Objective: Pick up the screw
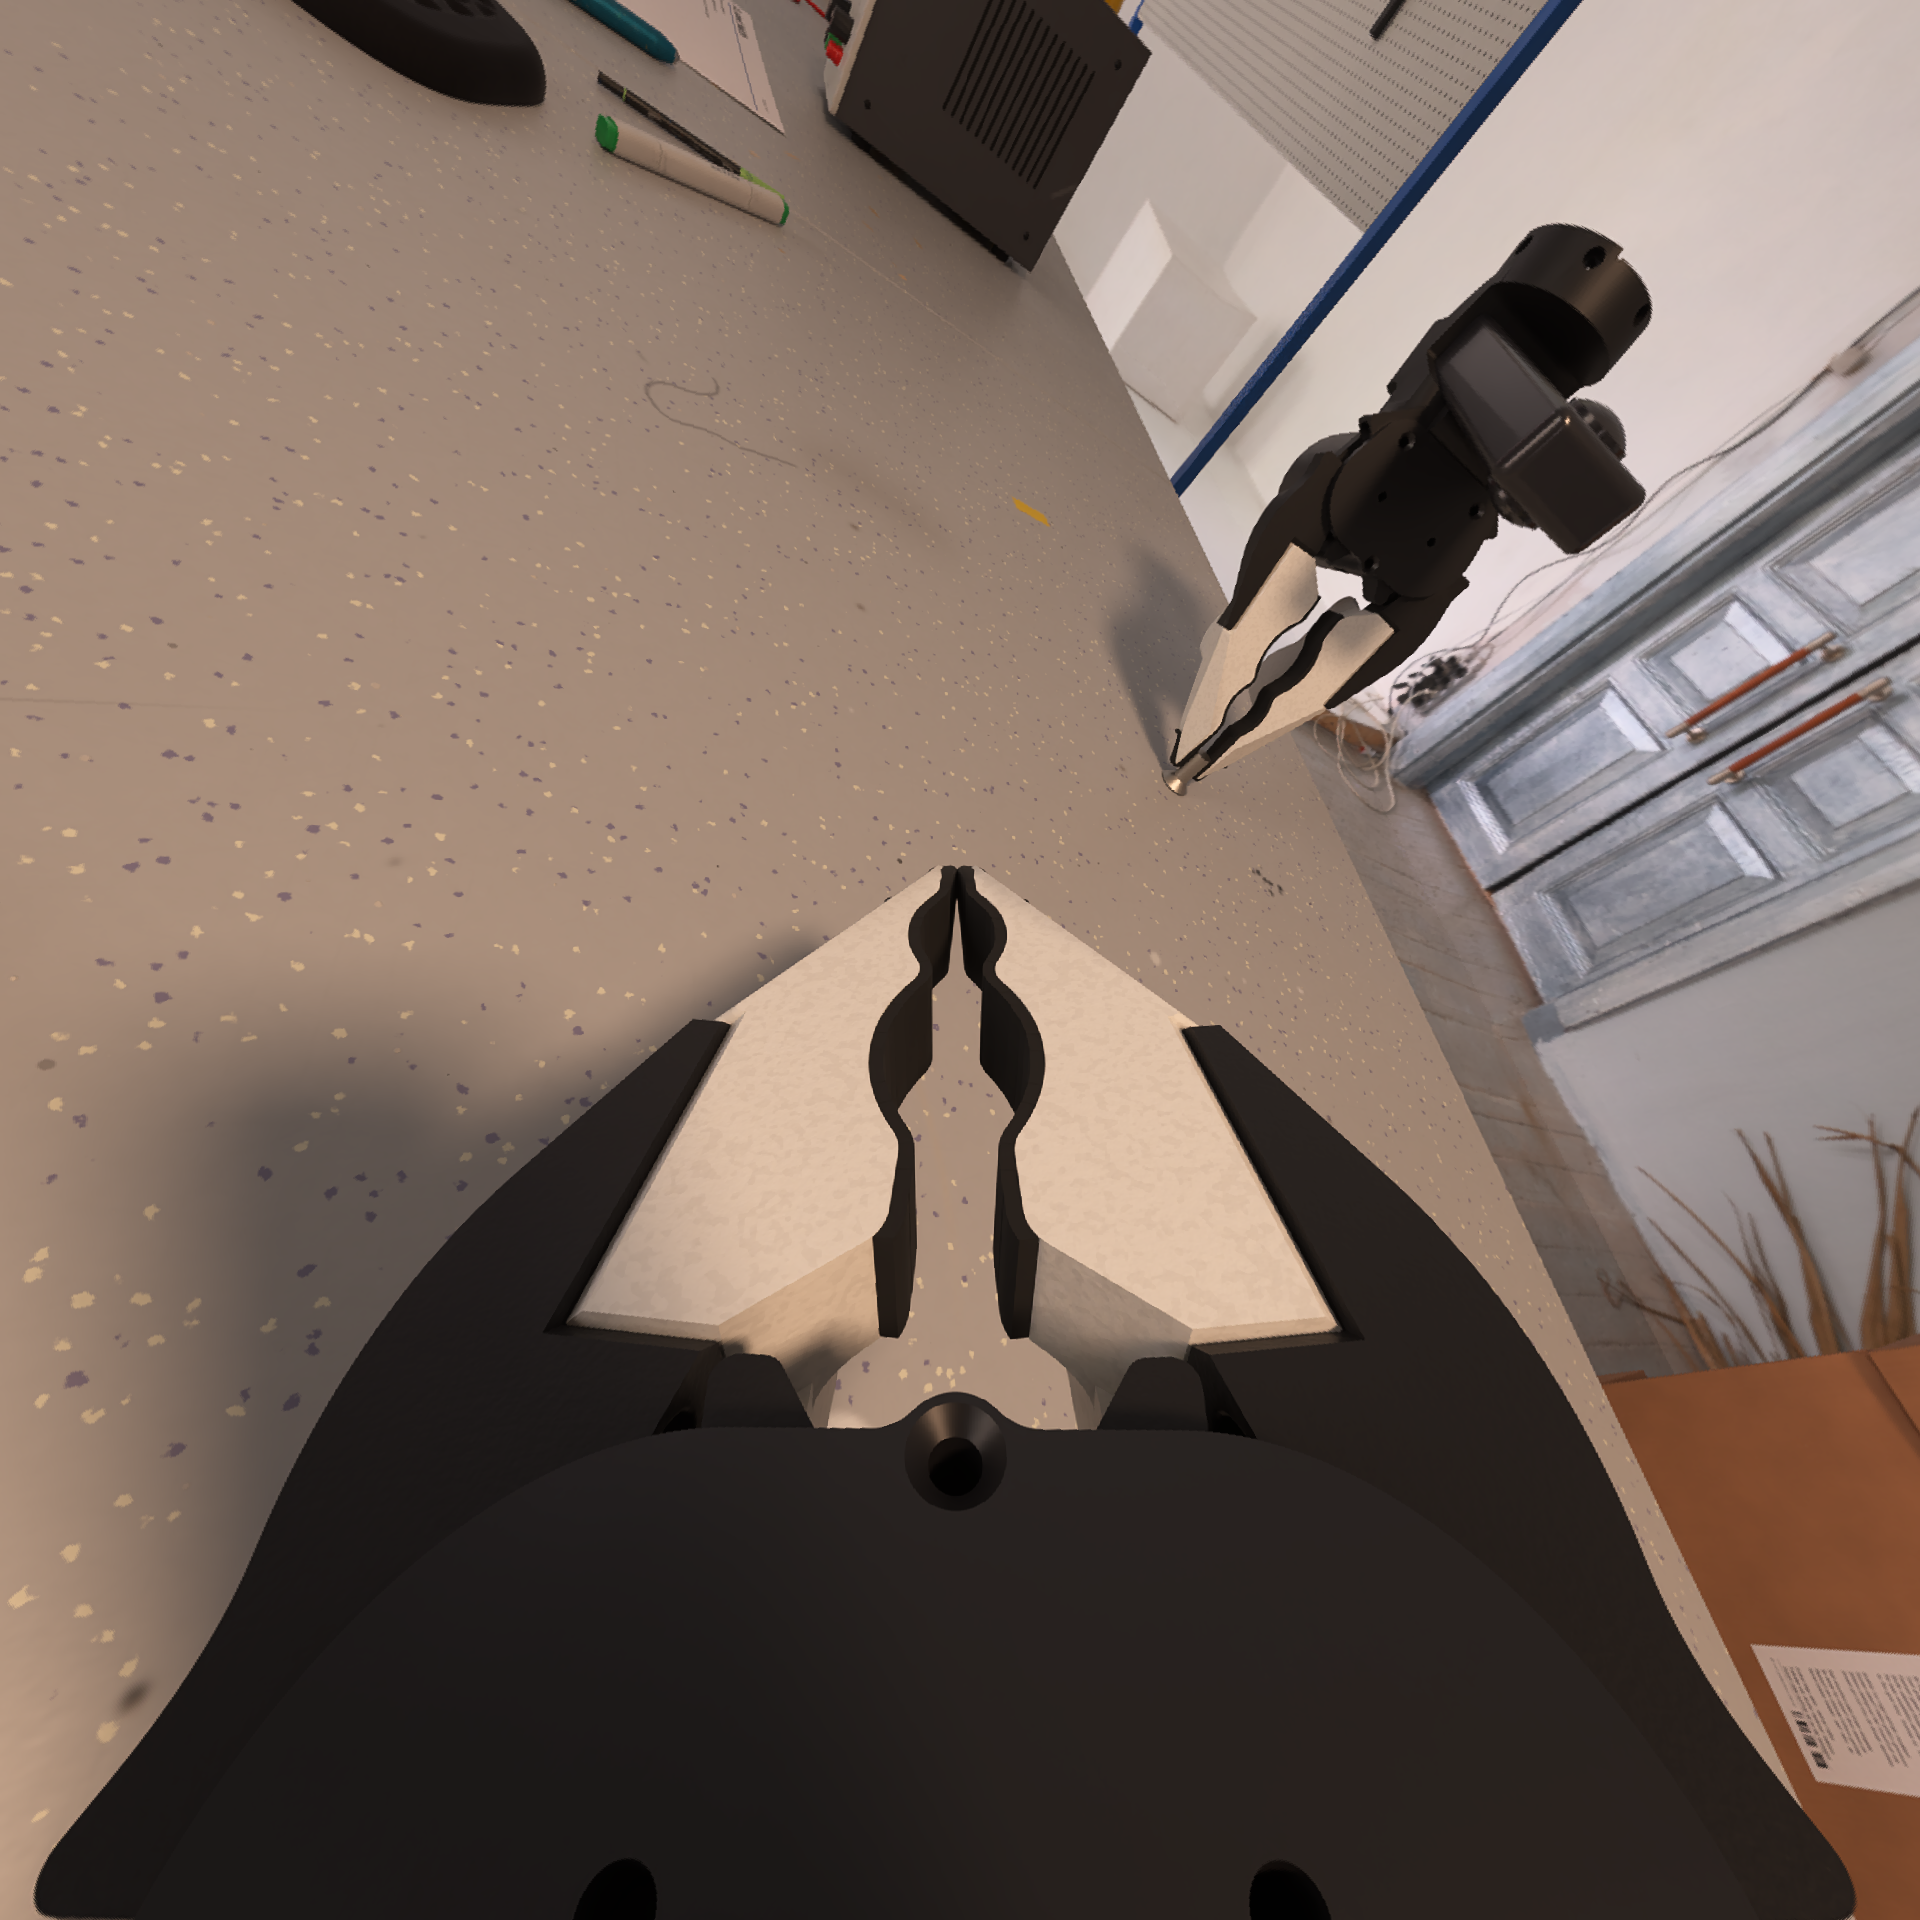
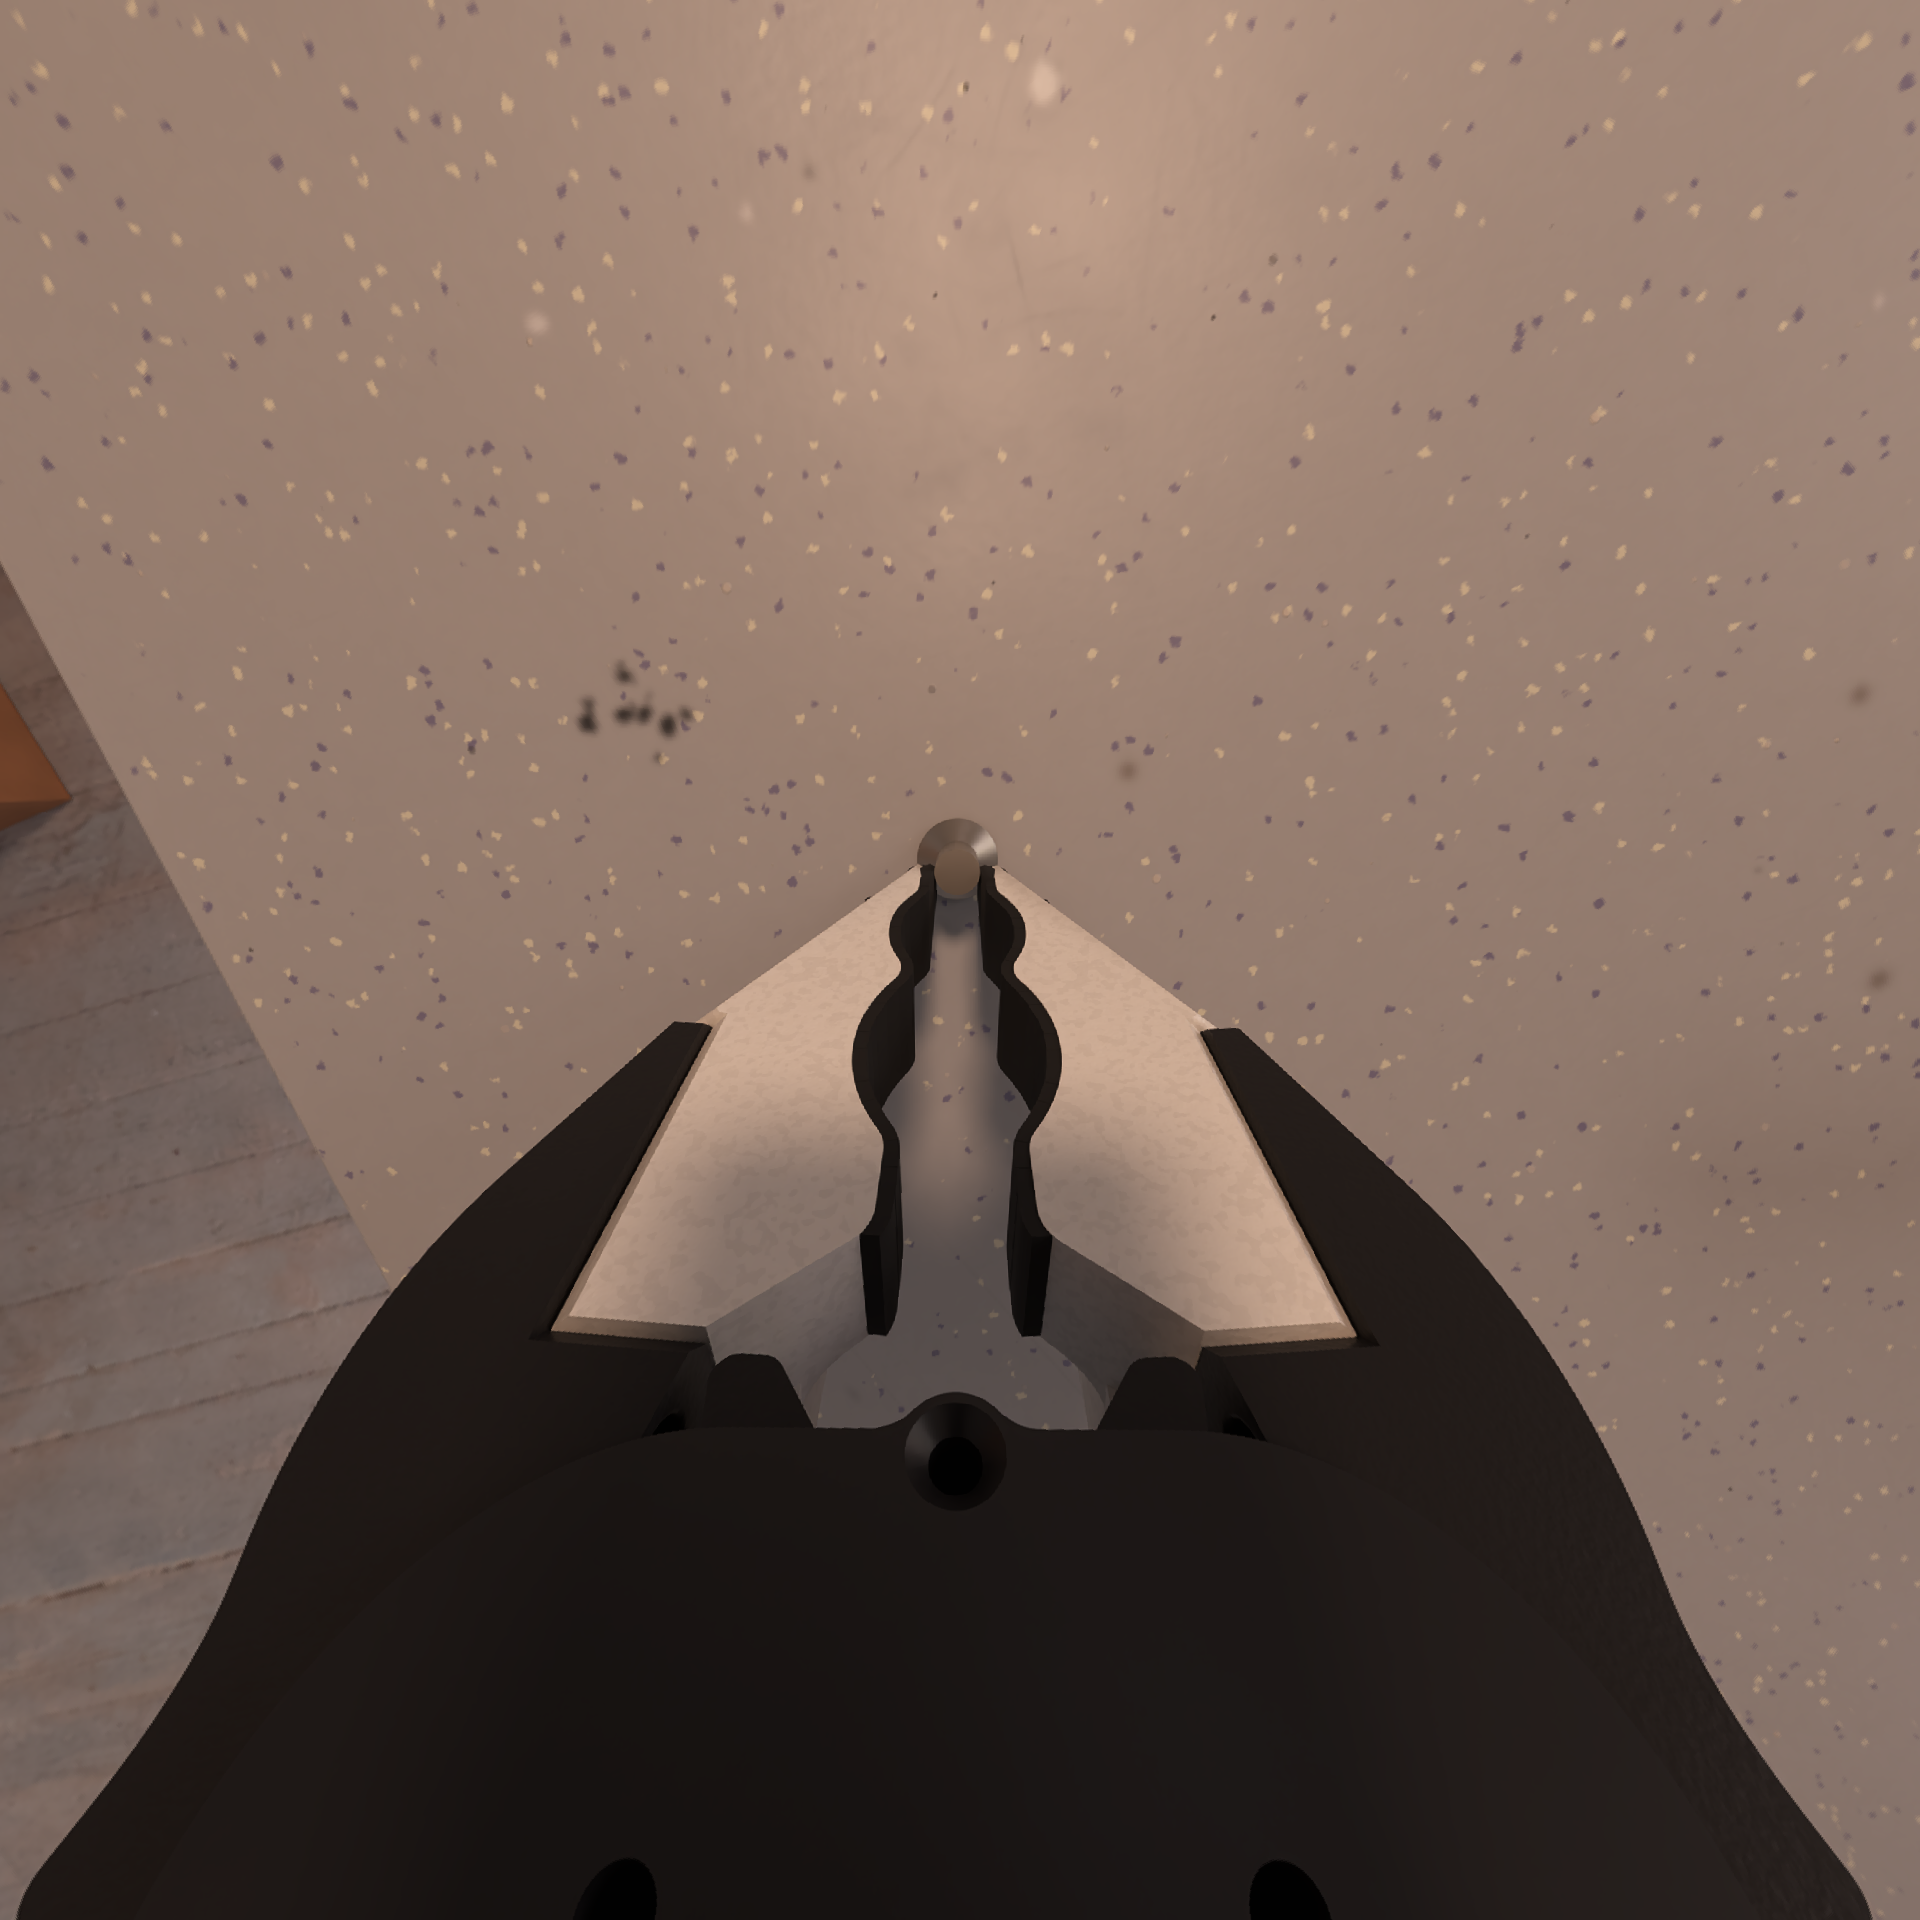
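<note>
The screw (image 2: 957,854) is small and grey metal, with a round head. In the right wrist view it sits pinched between the tips of my right gripper (image 2: 957,875), which is shut on it right at the speckled table top. In the left wrist view the right gripper (image 1: 1195,767) stands at the right, near the table's edge, tips down, with the screw (image 1: 1177,784) at its tips. My left gripper (image 1: 956,875) is shut and empty, held over the table a little short of the screw.
The speckled table (image 1: 520,623) ends close to the right of the screw. At the far end lie a green marker (image 1: 691,169), a black pen (image 1: 665,120), a paper sheet (image 1: 727,57), a black box (image 1: 987,104) and a dark rounded object (image 1: 436,47). A cardboard box (image 1: 1787,1507) stands below the edge.
</note>
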Robot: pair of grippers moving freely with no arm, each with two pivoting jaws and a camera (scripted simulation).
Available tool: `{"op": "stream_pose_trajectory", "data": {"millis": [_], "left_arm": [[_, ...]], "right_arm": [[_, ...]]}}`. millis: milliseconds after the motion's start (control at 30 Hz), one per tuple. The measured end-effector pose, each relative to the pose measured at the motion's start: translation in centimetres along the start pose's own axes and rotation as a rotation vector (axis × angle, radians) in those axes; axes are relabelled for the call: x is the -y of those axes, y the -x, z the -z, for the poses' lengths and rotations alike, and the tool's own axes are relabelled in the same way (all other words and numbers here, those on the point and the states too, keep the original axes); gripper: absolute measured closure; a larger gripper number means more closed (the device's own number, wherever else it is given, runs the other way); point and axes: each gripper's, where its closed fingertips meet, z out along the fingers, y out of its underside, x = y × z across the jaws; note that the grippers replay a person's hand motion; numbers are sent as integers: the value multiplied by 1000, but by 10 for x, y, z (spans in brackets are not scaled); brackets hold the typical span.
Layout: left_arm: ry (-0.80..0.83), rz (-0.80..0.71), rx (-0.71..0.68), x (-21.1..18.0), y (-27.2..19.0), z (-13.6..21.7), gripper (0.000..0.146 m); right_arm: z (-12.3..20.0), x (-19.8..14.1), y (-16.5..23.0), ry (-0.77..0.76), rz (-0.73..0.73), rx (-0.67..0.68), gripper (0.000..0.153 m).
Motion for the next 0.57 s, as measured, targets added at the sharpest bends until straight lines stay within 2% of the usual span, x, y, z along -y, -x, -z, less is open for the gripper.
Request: {"op": "stream_pose_trajectory", "data": {"millis": [133,267,400,567], "left_arm": [[1,4,2,-1,1,1,146],[4,0,7,-1,2,3,146],[3,-5,10,0,2,5,146],[3,-2,7,-1,2,5,146]], "right_arm": [[5,14,-11,-78,-8,10,145],[14,40,-42,-193,1,-22,145],[13,69,-97,-294,16,-95,145],[13,131,-188,-462,2,-226,145]]}}
